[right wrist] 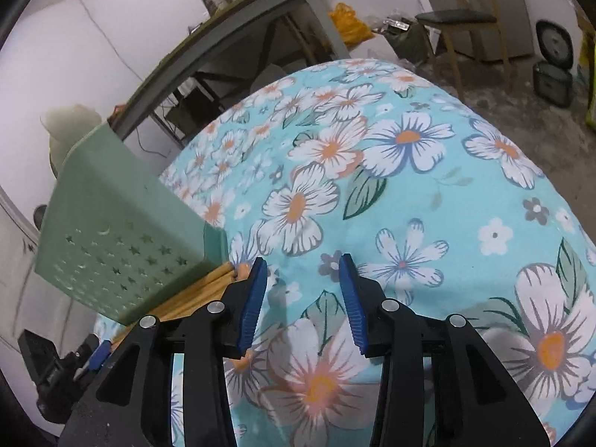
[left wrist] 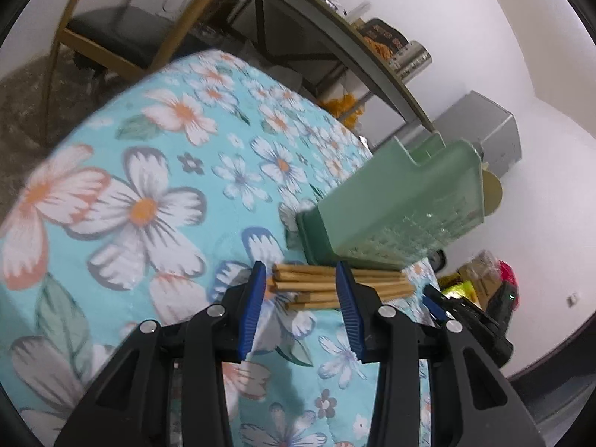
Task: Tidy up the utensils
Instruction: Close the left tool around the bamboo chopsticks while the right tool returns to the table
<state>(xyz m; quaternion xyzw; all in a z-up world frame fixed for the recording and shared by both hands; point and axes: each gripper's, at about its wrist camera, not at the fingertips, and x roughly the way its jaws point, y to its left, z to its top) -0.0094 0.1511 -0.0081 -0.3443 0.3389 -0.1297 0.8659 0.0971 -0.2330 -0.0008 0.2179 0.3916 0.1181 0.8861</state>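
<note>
A bundle of wooden chopsticks lies crosswise on the floral tablecloth, just in front of a pale green perforated utensil holder. My left gripper is open, its blue fingertips astride the chopsticks' left ends, and the sticks run on behind the right finger. The pads do not press on them. In the right wrist view my right gripper stands open over bare cloth, with the chopsticks and the green holder to its left. Each gripper shows at the edge of the other's view.
The cloth-covered table drops off at its far edge. Beyond it stand a grey bench with jars, a wooden chair and a dark cooker on the floor. Bags and clutter lie past the holder.
</note>
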